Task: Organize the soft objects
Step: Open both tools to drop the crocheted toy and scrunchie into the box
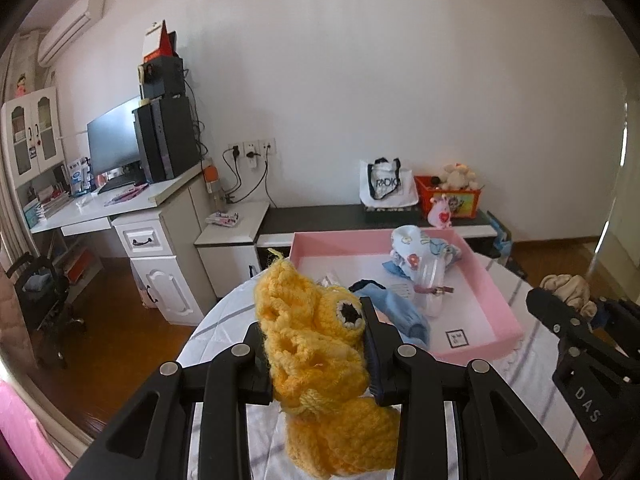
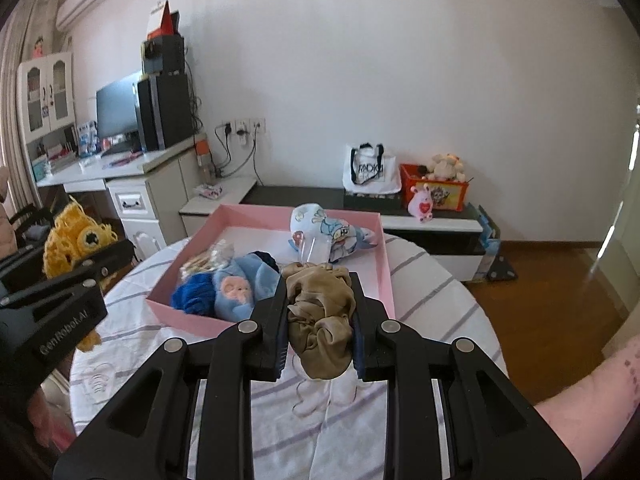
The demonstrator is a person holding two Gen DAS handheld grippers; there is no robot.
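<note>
My left gripper (image 1: 314, 320) is shut on a yellow crocheted toy (image 1: 320, 360) with a black-and-white eye, held above the near left side of the round table. My right gripper (image 2: 318, 292) is shut on a crumpled tan cloth (image 2: 320, 316), just short of the pink box (image 2: 386, 264). In the box lie a blue plush item (image 2: 240, 288), dark blue yarn (image 2: 192, 292), a white patterned cloth bundle (image 2: 324, 232) and a clear plastic piece (image 2: 314, 250). In the right wrist view the left gripper (image 2: 108, 256) and its yellow toy (image 2: 72, 244) are at the left edge.
The round table wears a white striped cloth (image 2: 432, 296). Behind it runs a low dark cabinet (image 2: 304, 194) with a white tote bag (image 2: 370, 170), a red toy box (image 2: 436, 188) and plush toys. A white desk (image 1: 100, 208) with a monitor stands left. Wooden floor shows around.
</note>
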